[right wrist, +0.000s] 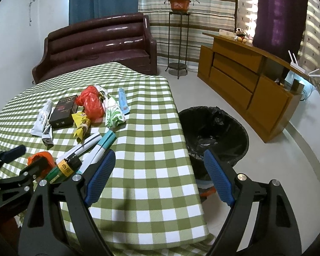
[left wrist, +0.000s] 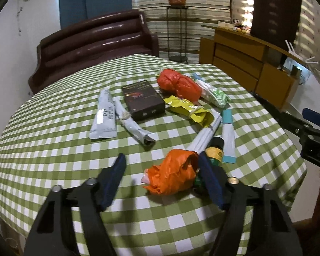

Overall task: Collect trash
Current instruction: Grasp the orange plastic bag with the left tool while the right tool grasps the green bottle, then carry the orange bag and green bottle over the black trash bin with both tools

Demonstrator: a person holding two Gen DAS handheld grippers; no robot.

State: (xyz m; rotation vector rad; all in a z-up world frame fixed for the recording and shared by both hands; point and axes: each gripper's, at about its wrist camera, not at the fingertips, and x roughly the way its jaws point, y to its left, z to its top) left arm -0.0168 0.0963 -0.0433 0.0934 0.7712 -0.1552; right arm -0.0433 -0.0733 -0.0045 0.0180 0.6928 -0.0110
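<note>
The left gripper (left wrist: pixel 162 177) is hanging low over the checked surface (left wrist: pixel 53 149) with its jaws spread and nothing clenched. An orange crumpled bag (left wrist: pixel 172 170) is lying between them, close against the right-hand finger and well clear of the left-hand one, with no squeeze showing.

The bag is looking thin, soft and very light, so it is likely to collapse and slip rather than resist. Taking it across the bunched middle, where the folds are thickest, seems the safest hold.

Just beyond that finger a small dark bottle with a yellow label (left wrist: pixel 214 151) is lying on its side, touching the bag; it looks rigid and could get caught in the same pinch.

Farther ahead of the gripper, a dark box (left wrist: pixel 143 102), a red crumpled bag (left wrist: pixel 179 84), a yellow wrapper (left wrist: pixel 189 108) and pale tubes are lying scattered.

The right gripper (right wrist: pixel 160 175) is standing wide and empty over the near edge of the surface. Ahead of it and to its right, on the floor, a bin lined with a black bag (right wrist: pixel 215 132) is standing open; the liner is looking nearly empty, though its bottom is too dark to judge.
</note>
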